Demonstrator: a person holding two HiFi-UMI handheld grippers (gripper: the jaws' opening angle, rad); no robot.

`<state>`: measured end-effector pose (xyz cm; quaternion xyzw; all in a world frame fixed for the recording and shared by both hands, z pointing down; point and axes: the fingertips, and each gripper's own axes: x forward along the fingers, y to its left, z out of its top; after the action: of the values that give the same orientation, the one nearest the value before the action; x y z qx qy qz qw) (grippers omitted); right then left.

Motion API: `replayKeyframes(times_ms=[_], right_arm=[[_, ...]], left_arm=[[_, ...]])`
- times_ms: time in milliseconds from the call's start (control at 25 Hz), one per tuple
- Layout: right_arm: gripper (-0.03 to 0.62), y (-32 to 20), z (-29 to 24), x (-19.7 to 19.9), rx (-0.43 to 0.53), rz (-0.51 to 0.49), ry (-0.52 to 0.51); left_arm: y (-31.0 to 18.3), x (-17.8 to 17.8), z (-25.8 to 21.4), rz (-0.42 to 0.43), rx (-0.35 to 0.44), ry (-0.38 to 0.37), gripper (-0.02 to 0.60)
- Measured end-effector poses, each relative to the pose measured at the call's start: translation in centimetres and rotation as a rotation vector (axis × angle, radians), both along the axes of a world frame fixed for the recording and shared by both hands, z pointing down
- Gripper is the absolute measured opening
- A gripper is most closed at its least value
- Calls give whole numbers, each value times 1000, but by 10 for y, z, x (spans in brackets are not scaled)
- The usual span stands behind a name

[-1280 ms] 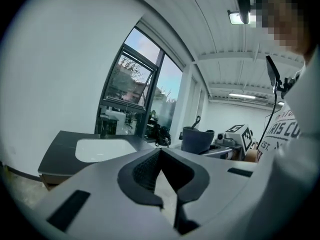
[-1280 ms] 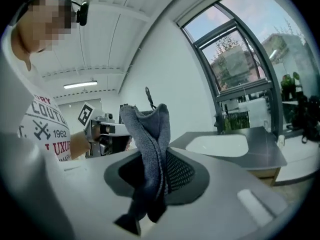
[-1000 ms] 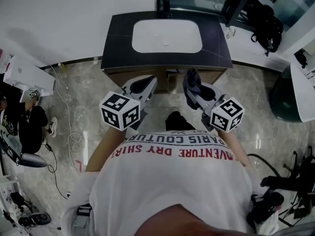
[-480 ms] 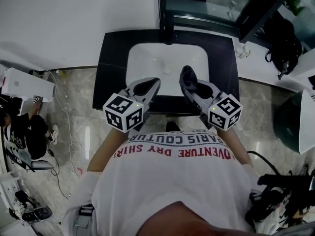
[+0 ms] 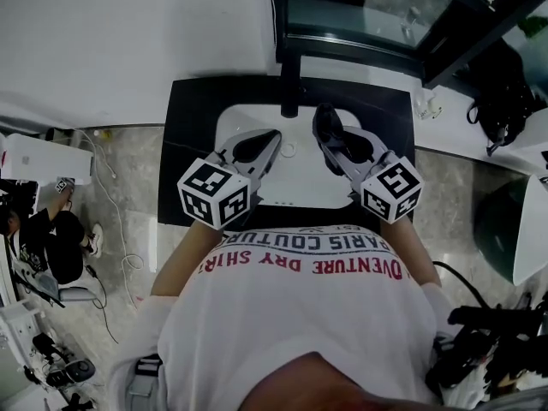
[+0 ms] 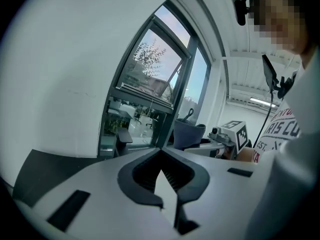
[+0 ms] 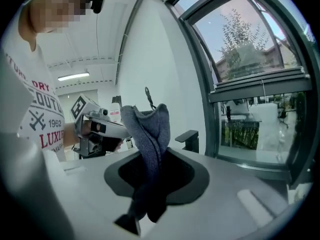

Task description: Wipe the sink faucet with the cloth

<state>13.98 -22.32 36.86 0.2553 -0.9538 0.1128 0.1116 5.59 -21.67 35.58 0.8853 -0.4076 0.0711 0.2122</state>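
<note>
In the head view a black faucet [image 5: 289,86] stands at the back rim of a white sink basin [image 5: 295,176] set in a black countertop [image 5: 190,127]. My right gripper [image 5: 325,127] hovers over the basin just right of the faucet and is shut on a dark grey-blue cloth [image 5: 329,129]. In the right gripper view the cloth [image 7: 148,134] sticks up from the right gripper [image 7: 142,216], folded between the jaws. My left gripper [image 5: 259,146] hangs over the basin's left part, shut with nothing in it. The left gripper view shows the left gripper [image 6: 170,211] pointing toward the window.
A dark-framed window [image 5: 377,15] rises right behind the counter. A white ledge [image 5: 462,131] with a small item [image 5: 428,105] runs to the right, and a black bag [image 5: 503,80] sits beyond it. Cables and gear [image 5: 51,229] lie on the marble floor at left.
The person has stepped up to the sink. Both grippers moved forward from in front of the cabinet to over the basin, the right one with the cloth now beside the faucet.
</note>
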Motion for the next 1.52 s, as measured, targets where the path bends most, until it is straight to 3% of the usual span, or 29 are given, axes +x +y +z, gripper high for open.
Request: replayKeyframes(times_ms=[280, 480, 720, 920, 1000, 1280, 1520], right_arm=[[78, -15, 9, -14, -26, 32, 11], [78, -34, 11, -27, 46, 41, 91], [78, -75, -20, -46, 286, 31, 271], [78, -120, -37, -75, 537, 14, 495], [78, -139, -34, -87, 593, 4, 573], [78, -199, 17, -106, 538, -36, 766], [78, -213, 35, -111, 461, -32, 772]], left_arm=[[-19, -19, 8, 44, -31, -1, 1], [-28, -29, 21, 74, -54, -1, 0], [-30, -39, 21, 78, -60, 4, 0], [-33, -51, 24, 60, -73, 7, 2], [-35, -56, 27, 46, -82, 12, 0], [-35, -67, 36, 21, -102, 19, 2], [-33, -75, 42, 6, -118, 22, 2]])
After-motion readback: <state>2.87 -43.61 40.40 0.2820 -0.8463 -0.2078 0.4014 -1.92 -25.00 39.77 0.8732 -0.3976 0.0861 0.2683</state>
